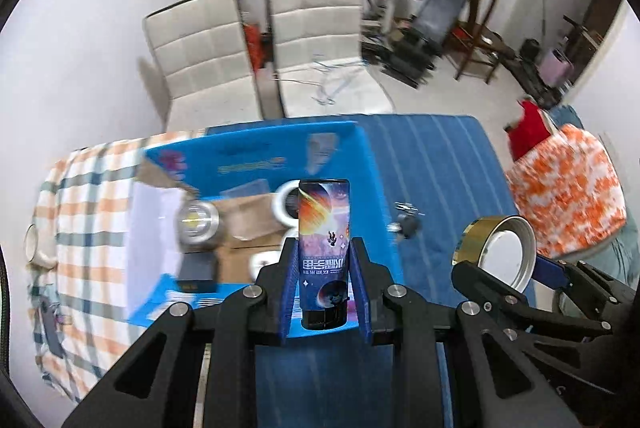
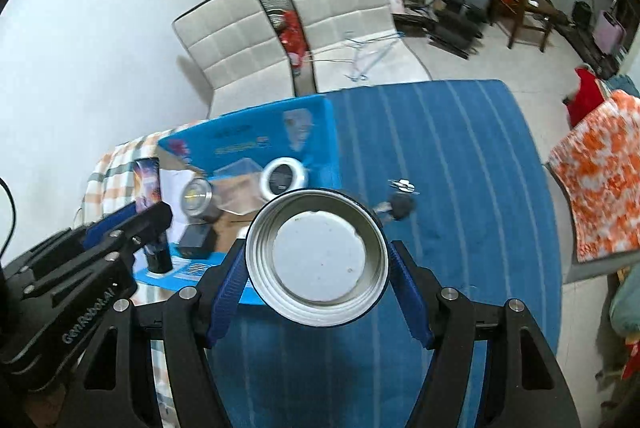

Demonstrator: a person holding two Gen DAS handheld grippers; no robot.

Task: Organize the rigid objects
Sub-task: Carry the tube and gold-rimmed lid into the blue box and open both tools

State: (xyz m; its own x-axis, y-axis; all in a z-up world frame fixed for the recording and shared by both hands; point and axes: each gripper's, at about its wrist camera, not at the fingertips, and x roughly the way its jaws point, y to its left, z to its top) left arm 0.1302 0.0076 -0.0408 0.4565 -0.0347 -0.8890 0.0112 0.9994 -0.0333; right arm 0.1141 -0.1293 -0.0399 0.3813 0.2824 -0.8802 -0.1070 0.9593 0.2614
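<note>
The left gripper point(image 1: 325, 292) is nearest, its ribbed blue pads clenched on a slim printed can point(image 1: 324, 252) standing upright and lifted, likely for dropping into the open blue box point(image 1: 256, 155) on the table beyond, where a roll of tape point(image 2: 285, 179) and a shiny round tin point(image 2: 197, 199) already lie. Rightward, the right gripper point(image 2: 318, 284) grips a threaded metal lid point(image 2: 318, 258) by its rim, hollow side facing the camera. Keys point(image 2: 400, 201) lie on the striped blue cloth point(image 2: 460, 167).
</note>
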